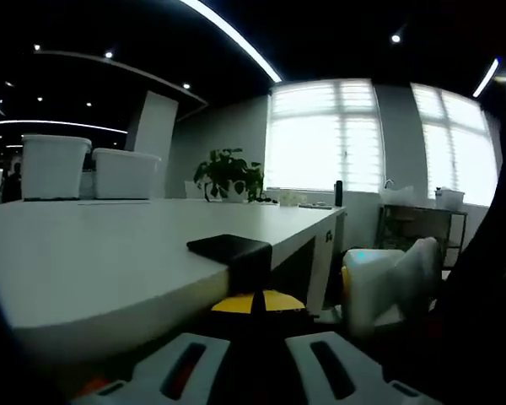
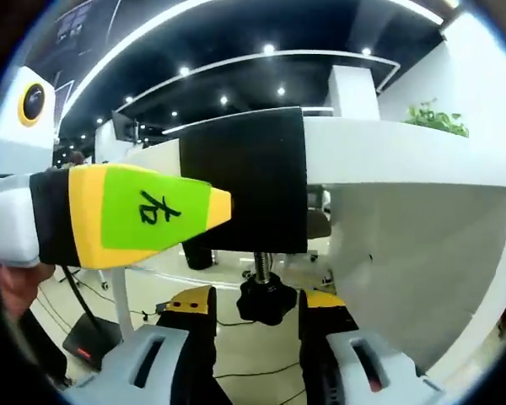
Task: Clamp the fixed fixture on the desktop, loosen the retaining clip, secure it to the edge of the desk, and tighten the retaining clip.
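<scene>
The black clamp fixture (image 1: 232, 249) sits over the near edge of the white desk (image 1: 110, 245). My left gripper (image 1: 253, 304) is shut on the fixture's body just below the desktop, yellow tips together. In the right gripper view the fixture (image 2: 253, 169) wraps the desk edge (image 2: 405, 152). My left gripper (image 2: 225, 207), with its green and yellow label, comes in from the left and holds it. The black screw knob (image 2: 267, 301) hangs under the fixture between my right gripper's (image 2: 260, 308) open jaws, with a gap on the left side. The right gripper's white body (image 1: 379, 287) shows at the right.
Two white bins (image 1: 55, 166) and a potted plant (image 1: 229, 175) stand at the far side of the desk. A shelf (image 1: 422, 224) stands under bright windows. A hand (image 2: 17, 287) holds the left gripper; cables and a black box (image 2: 88, 342) lie on the floor.
</scene>
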The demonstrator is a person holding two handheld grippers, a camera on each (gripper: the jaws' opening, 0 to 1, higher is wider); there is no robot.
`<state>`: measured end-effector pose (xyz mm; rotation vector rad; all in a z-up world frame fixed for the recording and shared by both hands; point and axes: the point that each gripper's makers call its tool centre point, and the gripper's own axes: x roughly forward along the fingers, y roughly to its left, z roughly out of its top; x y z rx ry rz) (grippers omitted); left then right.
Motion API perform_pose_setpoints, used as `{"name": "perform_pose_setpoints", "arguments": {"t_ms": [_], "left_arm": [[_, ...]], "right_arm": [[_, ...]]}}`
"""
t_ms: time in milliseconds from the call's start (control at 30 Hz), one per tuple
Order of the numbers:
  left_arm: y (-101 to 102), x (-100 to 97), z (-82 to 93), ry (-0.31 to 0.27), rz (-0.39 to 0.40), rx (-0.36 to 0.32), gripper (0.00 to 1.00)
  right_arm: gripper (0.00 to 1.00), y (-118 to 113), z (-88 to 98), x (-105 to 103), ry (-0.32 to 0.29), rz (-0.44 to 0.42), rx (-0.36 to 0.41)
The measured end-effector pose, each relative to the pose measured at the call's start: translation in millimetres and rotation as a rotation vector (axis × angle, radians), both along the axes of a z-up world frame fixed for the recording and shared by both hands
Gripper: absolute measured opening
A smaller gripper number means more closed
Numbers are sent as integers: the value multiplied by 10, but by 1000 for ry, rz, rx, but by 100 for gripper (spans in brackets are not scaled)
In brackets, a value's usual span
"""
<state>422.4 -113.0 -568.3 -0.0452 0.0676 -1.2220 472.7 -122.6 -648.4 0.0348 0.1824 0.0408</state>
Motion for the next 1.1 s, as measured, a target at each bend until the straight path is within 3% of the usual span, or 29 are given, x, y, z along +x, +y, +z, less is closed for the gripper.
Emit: {"name": "perform_pose_setpoints", "arguments": {"t_ms": [67, 233, 400, 533, 867, 967, 1100], "left_arm": [[-13, -11, 8, -5, 3, -1, 3], [-29, -21, 9, -10, 4, -2, 3], [-51, -22, -3, -18, 8, 4, 3], [-86, -57, -2, -20, 7, 10, 3], [-109, -51, -22, -22, -10, 29, 3], [-109, -50, -11, -29, -12, 33, 3], [-113, -49, -14, -33, -18, 41, 3]], "right_arm": [[25, -47, 11, -16, 1, -13, 26], [24, -67, 14, -12, -23, 43, -13], [23, -36, 26, 34, -19, 154, -57], [23, 18, 37, 40, -38, 290, -109], [23, 83, 47, 67, -53, 581, -141], [23, 87, 61, 89, -71, 625, -173], [24, 124, 53, 83, -67, 709, -157]]}}
